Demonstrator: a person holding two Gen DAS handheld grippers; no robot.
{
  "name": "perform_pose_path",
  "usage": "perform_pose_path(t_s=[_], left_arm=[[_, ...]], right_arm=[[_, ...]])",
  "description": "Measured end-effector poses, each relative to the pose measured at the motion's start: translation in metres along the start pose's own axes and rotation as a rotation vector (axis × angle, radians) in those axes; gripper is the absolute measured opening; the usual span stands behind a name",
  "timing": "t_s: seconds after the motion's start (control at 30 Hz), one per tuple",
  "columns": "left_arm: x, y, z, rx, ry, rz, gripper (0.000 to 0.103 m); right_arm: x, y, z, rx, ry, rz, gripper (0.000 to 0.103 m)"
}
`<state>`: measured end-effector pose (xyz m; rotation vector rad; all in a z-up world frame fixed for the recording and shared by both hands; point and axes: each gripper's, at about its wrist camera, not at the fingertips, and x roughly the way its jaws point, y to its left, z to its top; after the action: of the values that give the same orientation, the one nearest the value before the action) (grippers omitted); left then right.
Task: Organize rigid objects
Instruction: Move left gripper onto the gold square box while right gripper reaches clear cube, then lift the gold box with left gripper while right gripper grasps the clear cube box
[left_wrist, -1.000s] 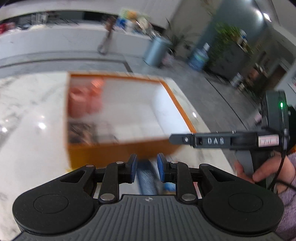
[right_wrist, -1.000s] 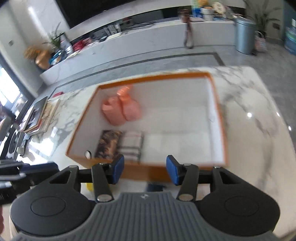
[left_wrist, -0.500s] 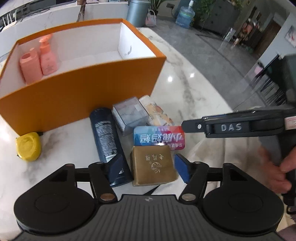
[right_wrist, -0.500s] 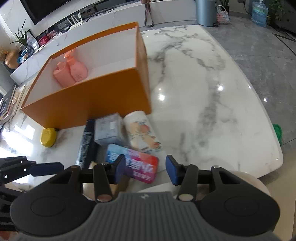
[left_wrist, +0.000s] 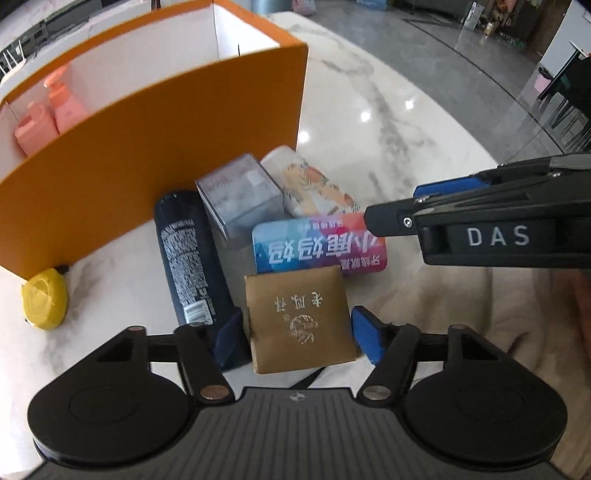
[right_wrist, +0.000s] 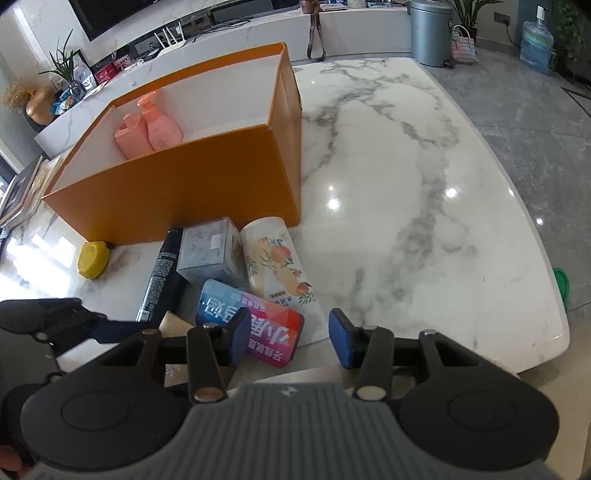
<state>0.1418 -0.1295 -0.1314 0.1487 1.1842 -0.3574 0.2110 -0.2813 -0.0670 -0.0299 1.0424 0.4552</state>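
An orange box (left_wrist: 155, 155) (right_wrist: 184, 188) stands on the marble table and holds two pink bottles (left_wrist: 48, 110) (right_wrist: 147, 129). In front of it lie a dark spray can (left_wrist: 188, 254) (right_wrist: 162, 269), a grey box (left_wrist: 240, 199) (right_wrist: 210, 254), a peach-print tube (left_wrist: 310, 181) (right_wrist: 277, 262), a colourful tin (left_wrist: 317, 243) (right_wrist: 273, 332) and a gold packet (left_wrist: 299, 317). My left gripper (left_wrist: 297, 339) is open with its fingers either side of the gold packet. My right gripper (right_wrist: 286, 339) is open, low over the tin's near end.
A yellow tape measure (left_wrist: 44, 302) (right_wrist: 92, 258) lies at the box's left corner. The table's right edge (right_wrist: 535, 258) curves away to a grey floor. A counter, a bin (right_wrist: 430, 29) and plants stand behind.
Both grippers have dropped from above the box to the pile in front of it. The left gripper has opened and now straddles the gold packet.
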Motion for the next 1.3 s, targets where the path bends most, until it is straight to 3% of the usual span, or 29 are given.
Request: perform_pose_path(t_s=[0.1,0.3,0.47,0.6,0.77,0.9,1.07,1.3], left_arm=[[0.001,-0.001,-0.001,0.007,0.006,-0.007,0.070],[-0.010,0.010,-0.003,-0.045,-0.005,-0.026,0.069],[-0.046,0.034,-0.004,-0.132,-0.066,-0.070,0.069],[-0.069,0.059,-0.005,-0.196,-0.120,-0.052,0.069],[-0.075,0.094,-0.003,-0.279,-0.144,0.022,0.069],[-0.070,0.113,0.001,-0.335,-0.129,0.030,0.069],[-0.068,0.118,0.001,-0.334,-0.119,0.025,0.069],[-0.060,0.123,0.003,-0.331,-0.104,0.015,0.069]], right_arm=[[0.002,0.001,0.001,-0.003,0.003,0.007,0.049],[0.004,0.011,0.011,-0.016,-0.011,0.044,0.050],[0.002,0.022,0.023,-0.029,-0.037,0.070,0.056],[0.007,0.029,0.035,-0.028,-0.038,0.066,0.057],[0.030,0.043,0.043,-0.054,0.019,0.050,0.063],[0.047,0.058,0.048,-0.080,0.057,0.055,0.064],[0.066,0.065,0.057,-0.063,0.105,0.052,0.066],[0.083,0.068,0.056,-0.067,0.155,0.034,0.055]])
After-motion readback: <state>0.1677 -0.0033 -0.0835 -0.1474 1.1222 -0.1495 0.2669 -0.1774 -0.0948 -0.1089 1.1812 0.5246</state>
